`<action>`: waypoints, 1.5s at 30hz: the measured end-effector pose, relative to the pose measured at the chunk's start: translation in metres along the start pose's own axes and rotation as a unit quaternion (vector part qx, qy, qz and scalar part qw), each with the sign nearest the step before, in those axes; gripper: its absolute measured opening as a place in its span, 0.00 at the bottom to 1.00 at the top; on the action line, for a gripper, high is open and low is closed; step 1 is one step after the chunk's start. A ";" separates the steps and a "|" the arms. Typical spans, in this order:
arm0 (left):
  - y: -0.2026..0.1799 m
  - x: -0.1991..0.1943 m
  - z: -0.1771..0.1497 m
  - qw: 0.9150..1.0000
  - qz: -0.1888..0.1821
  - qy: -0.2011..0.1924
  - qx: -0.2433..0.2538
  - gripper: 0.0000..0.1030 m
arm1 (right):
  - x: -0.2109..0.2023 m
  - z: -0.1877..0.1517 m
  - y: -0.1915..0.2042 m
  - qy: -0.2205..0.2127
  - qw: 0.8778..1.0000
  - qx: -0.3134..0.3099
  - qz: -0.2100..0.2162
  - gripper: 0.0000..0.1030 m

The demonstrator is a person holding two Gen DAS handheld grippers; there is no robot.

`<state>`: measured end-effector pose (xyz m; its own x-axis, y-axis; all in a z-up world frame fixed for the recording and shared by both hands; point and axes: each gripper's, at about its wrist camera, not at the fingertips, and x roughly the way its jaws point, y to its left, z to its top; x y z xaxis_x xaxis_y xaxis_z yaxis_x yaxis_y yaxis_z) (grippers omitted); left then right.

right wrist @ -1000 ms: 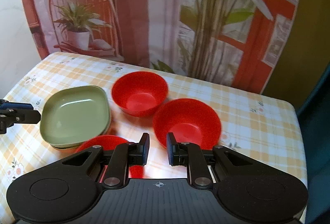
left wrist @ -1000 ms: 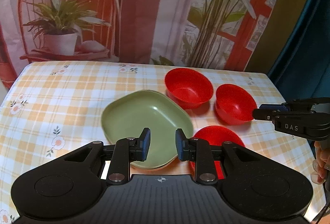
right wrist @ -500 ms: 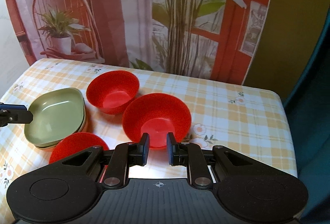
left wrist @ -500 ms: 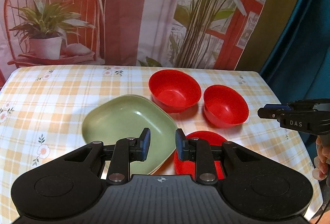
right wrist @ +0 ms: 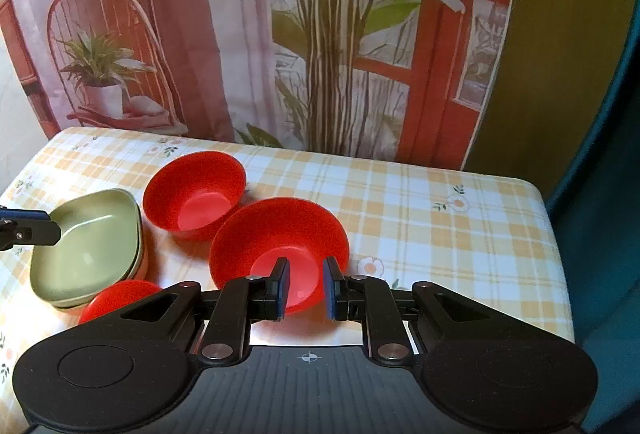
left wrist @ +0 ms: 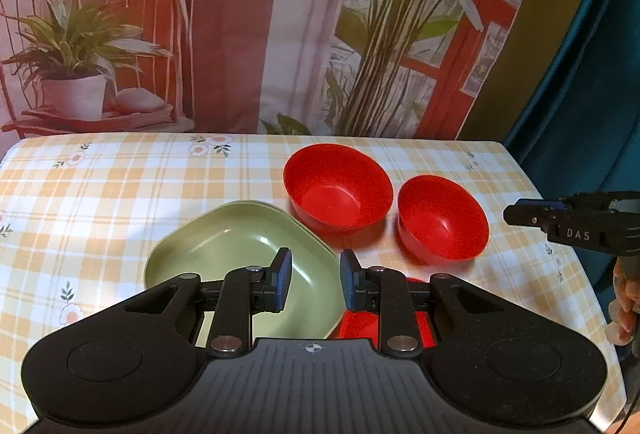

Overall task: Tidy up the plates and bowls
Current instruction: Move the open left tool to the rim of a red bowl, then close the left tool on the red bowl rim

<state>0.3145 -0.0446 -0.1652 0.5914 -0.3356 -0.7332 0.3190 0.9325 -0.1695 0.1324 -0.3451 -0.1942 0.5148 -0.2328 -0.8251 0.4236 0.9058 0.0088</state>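
Bowls [right wrist: 276, 254], three red, beside stacked green plates [left wrist: 240, 254]; left tool [left wrist: 314, 280] and right tool [right wrist: 305, 288] seemingly parted, empty.

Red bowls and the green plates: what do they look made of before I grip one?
Red bowls: likely plastic, since the walls are thin, the colour is even and saturated, and the sheen is soft; melamine can't be ruled out. Green plates: a nested stack of at least two, with matte, uniform colour and rounded rims. They also look like plastic, though glazed ceramic is possible.
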 end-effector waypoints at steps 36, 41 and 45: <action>0.012 0.123 0.044 0.999 -0.003 0.040 0.018 0.19 | 0.138 0.055 0.043 0.037 0.997 0.038 0.058 0.11; 0.011 0.119 0.045 0.999 -0.001 0.046 0.023 0.14 | 0.137 0.055 0.039 0.040 0.995 0.072 0.051 0.06; 0.005 0.106 0.049 0.999 0.003 0.033 0.034 0.14 | 0.126 0.058 0.038 0.030 0.995 0.082 0.054 0.06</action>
<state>0.4147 -0.0816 -0.2115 0.5445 -0.3176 -0.7763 0.3653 0.9229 -0.1214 0.2569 -0.3605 -0.2654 0.5204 -0.1118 -0.8466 0.4867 0.8535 0.1865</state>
